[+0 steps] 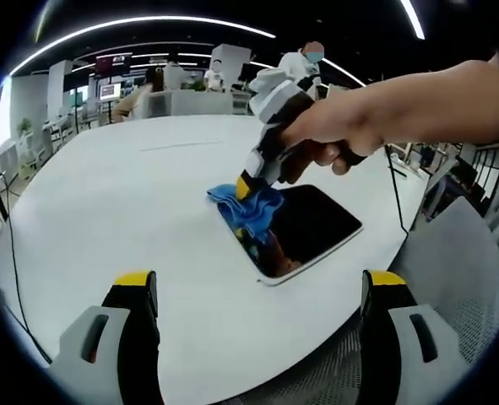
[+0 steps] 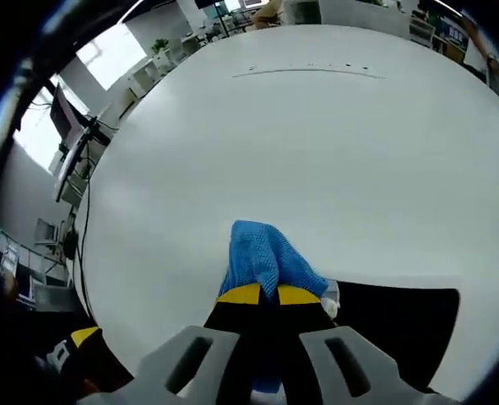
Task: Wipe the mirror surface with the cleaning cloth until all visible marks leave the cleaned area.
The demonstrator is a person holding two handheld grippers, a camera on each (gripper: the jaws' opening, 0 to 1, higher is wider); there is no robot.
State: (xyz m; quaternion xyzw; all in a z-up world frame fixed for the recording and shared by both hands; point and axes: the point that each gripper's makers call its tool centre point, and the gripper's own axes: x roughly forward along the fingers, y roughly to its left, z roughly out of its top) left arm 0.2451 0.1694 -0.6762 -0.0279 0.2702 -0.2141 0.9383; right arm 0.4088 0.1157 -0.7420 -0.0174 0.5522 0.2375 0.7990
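Observation:
A dark, white-rimmed rectangular mirror [image 1: 312, 228] lies flat on the white table [image 1: 131, 202], near its edge. In the left gripper view, a hand holds my right gripper [image 1: 247, 187] down at the mirror's far left corner, shut on a blue cleaning cloth [image 1: 247, 211] that is pressed against the glass. My left gripper [image 1: 257, 291] hangs open above the table's near edge, apart from the mirror. In the right gripper view, my right gripper [image 2: 268, 295] has its yellow-tipped jaws closed on the blue cloth [image 2: 262, 257], with the mirror [image 2: 401, 325] at the lower right.
The white table [image 2: 300, 143] stretches wide beyond the mirror. A grey mesh chair [image 1: 460, 278] stands at the table's right edge. Desks, monitors and people [image 1: 304, 63] are in the background. A black cable [image 1: 13, 261] hangs at the left side.

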